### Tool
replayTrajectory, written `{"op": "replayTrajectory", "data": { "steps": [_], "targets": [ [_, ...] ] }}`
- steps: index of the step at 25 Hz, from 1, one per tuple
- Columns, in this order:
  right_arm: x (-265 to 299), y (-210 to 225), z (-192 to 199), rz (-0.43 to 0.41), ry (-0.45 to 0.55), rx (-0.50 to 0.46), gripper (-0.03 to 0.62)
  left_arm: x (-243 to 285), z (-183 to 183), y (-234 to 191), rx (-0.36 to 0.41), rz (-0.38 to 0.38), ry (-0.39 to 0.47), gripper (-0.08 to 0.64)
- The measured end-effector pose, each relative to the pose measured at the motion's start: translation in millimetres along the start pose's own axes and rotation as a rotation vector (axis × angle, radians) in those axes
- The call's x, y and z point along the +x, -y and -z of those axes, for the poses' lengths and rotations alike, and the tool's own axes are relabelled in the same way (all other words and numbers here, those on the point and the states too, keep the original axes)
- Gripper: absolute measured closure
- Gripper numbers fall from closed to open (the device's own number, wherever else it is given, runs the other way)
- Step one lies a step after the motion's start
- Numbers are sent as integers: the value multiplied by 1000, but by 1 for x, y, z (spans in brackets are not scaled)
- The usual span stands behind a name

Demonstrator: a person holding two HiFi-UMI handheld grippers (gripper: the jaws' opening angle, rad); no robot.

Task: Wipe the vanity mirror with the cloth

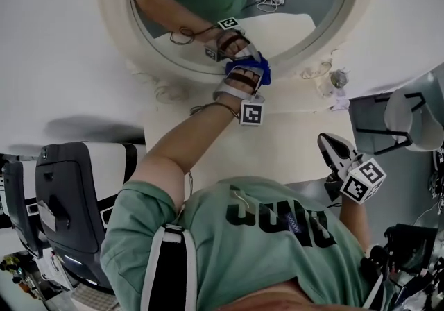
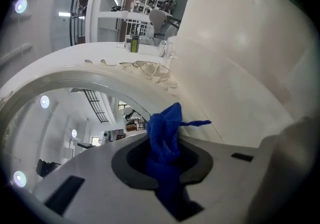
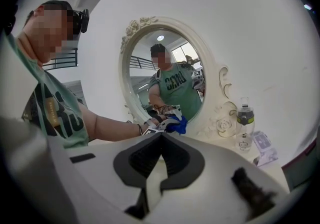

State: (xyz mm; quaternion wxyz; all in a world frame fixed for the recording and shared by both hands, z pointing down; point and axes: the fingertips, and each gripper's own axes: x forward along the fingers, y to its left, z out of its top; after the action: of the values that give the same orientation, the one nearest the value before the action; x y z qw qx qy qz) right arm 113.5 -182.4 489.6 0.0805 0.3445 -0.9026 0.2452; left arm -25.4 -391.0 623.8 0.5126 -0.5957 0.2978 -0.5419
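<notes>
The oval vanity mirror (image 1: 298,4) in its cream carved frame (image 1: 118,18) stands at the back of the pale table (image 1: 298,146). My left gripper (image 1: 253,66) is shut on a bunched blue cloth (image 1: 263,71), which is pressed against the lower rim of the glass. In the left gripper view the cloth (image 2: 166,130) pokes out between the jaws, just below the frame's arc (image 2: 100,75). My right gripper (image 1: 334,148) hovers shut and empty by the table's right edge. From there it faces the mirror (image 3: 160,68) and the cloth (image 3: 180,126).
A small clear bottle (image 3: 244,120) and a printed packet (image 3: 263,144) stand on the table to the right of the mirror. A dark chair (image 1: 69,198) is at my left and a white chair (image 1: 409,119) at my right. Cables lie on the floor in the reflection.
</notes>
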Motion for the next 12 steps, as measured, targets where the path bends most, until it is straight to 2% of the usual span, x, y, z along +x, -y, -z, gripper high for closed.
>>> {"op": "replayTrajectory", "data": {
  "steps": [4, 5, 6, 8, 12],
  "targets": [
    [3, -10, -11, -27, 18, -43, 588, -1, 3, 9, -64, 227, -27, 488],
    [3, -13, -14, -32, 25, -52, 588, -6, 5, 1, -92, 243, -29, 486],
    [2, -16, -17, -38, 33, -62, 588, -14, 9, -17, -119, 220, -26, 485],
    [0, -21, -22, -49, 47, -81, 588, -39, 24, -74, -170, 101, -13, 484],
    [-7, -29, -24, -63, 69, -96, 588, -122, 80, -237, -278, -240, -30, 483]
  ]
}}
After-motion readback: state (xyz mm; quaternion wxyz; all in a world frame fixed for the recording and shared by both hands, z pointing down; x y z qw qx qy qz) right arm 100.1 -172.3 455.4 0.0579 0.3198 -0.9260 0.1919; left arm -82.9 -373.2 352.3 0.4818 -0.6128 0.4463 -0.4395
